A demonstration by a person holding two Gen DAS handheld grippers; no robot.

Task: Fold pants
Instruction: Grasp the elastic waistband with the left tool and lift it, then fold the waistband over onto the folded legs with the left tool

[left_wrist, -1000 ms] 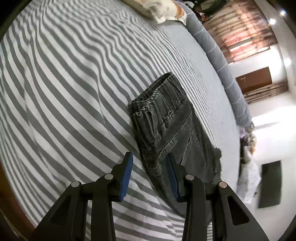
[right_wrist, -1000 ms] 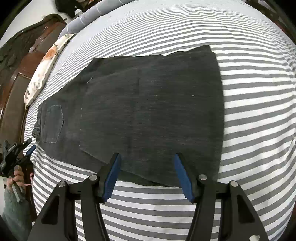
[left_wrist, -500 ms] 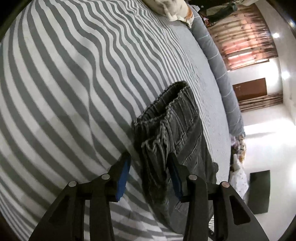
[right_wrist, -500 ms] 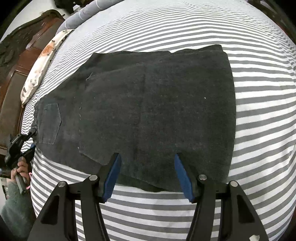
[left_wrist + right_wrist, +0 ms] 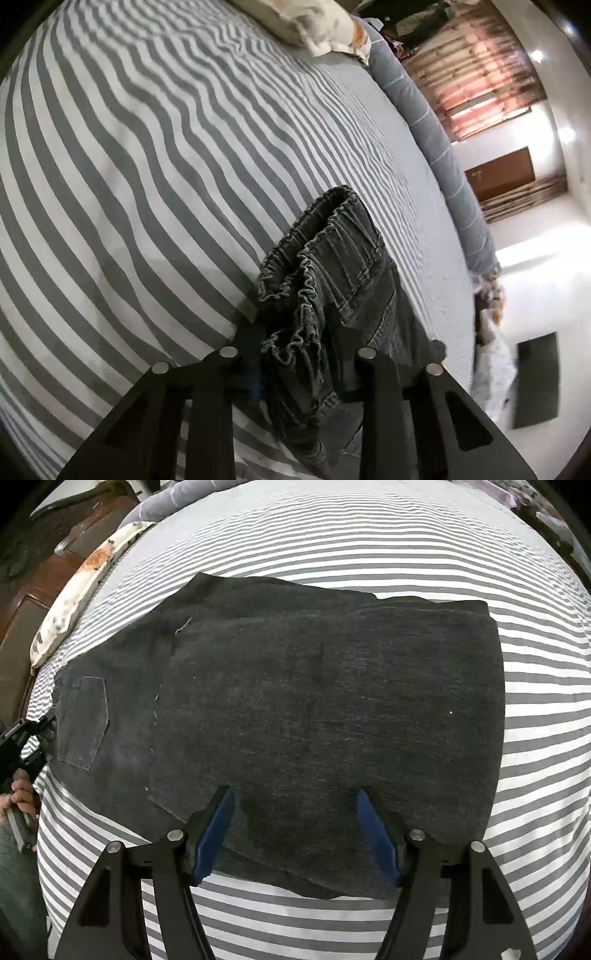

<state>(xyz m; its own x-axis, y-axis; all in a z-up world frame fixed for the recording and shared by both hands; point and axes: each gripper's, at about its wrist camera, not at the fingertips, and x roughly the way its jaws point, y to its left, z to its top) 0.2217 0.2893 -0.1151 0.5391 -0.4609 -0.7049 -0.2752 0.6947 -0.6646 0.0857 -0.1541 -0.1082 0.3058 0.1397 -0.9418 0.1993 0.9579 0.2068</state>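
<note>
Because the bed's grey-and-white striped cotton sheet [image 5: 369, 535] is soft and gives underneath, expect no firm backing when you press down. On it lie the dark charcoal denim pants [image 5: 314, 709], flat and apparently already doubled leg over leg, their gathered elastic waistband [image 5: 325, 266] at your left end and the straight cut hems at your right. Judge this cloth as fairly heavy, limp yet thick, with a coarse weave that should not slip from rubber pads; layers may slide over each other, so pinch through every one at the edge. Your left hand-held gripper [image 5: 295, 373] is closing around the bunched waistband, with denim filling the gap between its jaws. Your right hand-held gripper [image 5: 295, 830] is widening, its blue pads [image 5: 214, 830] unclenched above the near edge of the legs, grasping nothing. A stitched patch pocket [image 5: 85, 723] marks the seat.
</note>
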